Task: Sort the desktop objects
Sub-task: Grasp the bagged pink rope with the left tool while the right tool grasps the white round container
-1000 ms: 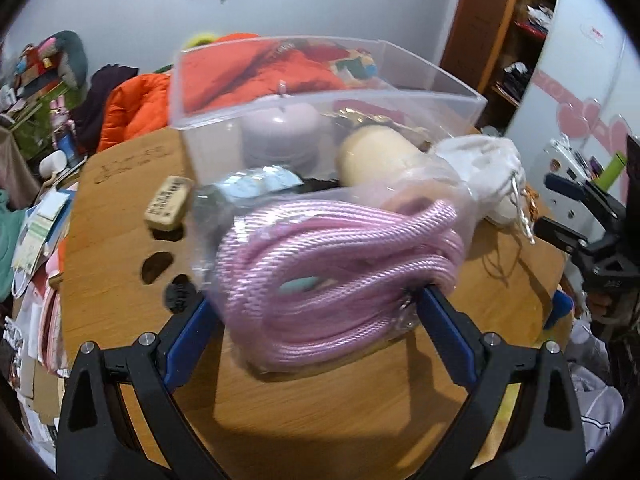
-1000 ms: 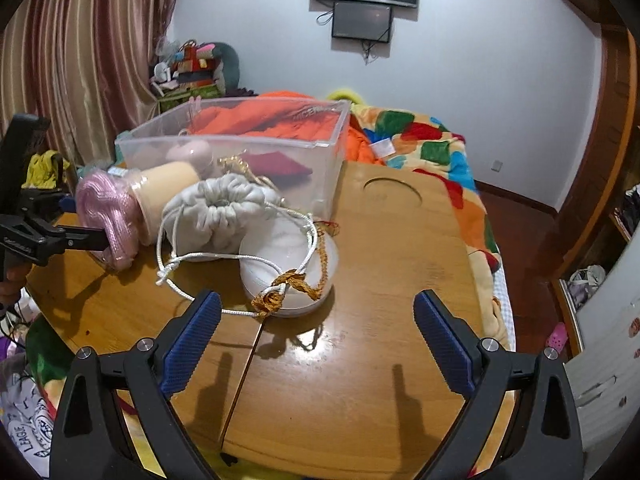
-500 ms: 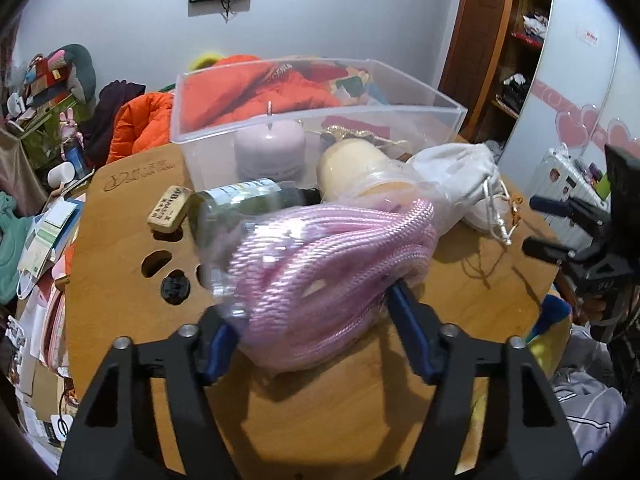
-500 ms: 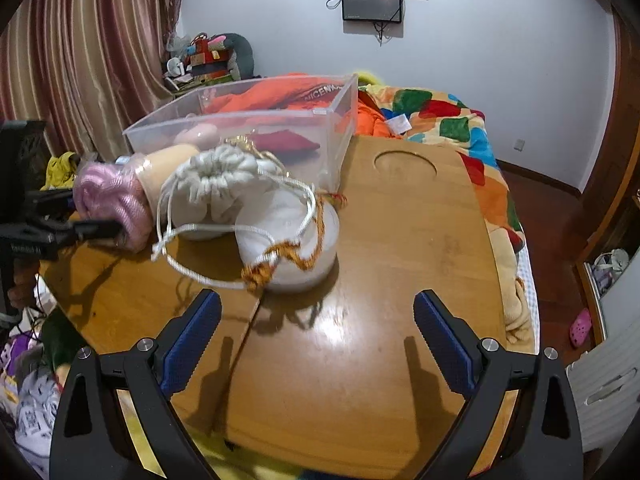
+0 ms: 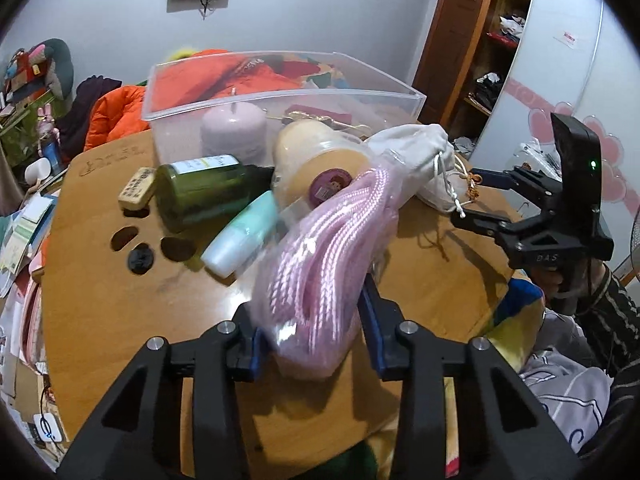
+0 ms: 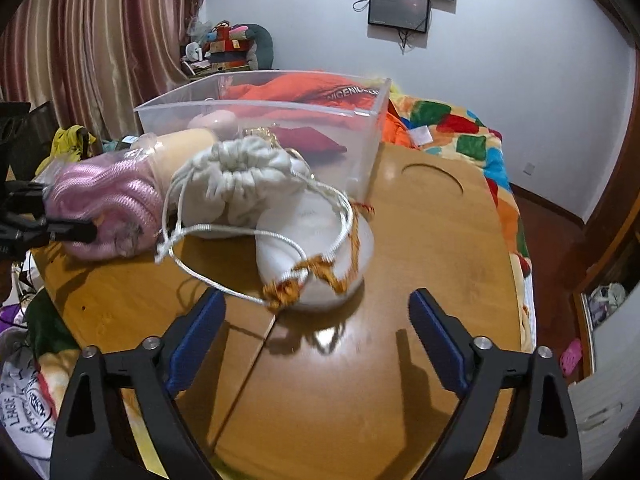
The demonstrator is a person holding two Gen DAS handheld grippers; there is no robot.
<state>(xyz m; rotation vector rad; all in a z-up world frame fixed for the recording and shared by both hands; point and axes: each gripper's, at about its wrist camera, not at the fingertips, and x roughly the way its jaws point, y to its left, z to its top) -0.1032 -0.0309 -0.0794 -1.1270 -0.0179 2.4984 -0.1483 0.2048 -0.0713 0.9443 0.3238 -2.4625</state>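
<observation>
Wooden table: carries all items. Clear plastic bin at 12 o'clock in left wrist view, w/ pale candle seen through its wall.

Left gripper: jaws have just been closing; blue pads now pinch bagged pink rope from both sides at its near end. Bag is tilted, far end pointing toward 1 o'clock, against cream cylinder. Seen from right wrist view, rope sits at 9 o'clock, clamped by the black fingers.

Right gripper: jaws spread wide, have just closed slightly, nothing between pads. White drawstring pouch lies at 11 o'clock from it, resting on white round object; pouch cord and orange-gold cord loop over that object, near the jaw gap.

Smaller items, left wrist view: green bottle on its side at 10 o'clock from rope, mint tube just beside rope bag, small tan block touching bottle's base end.
</observation>
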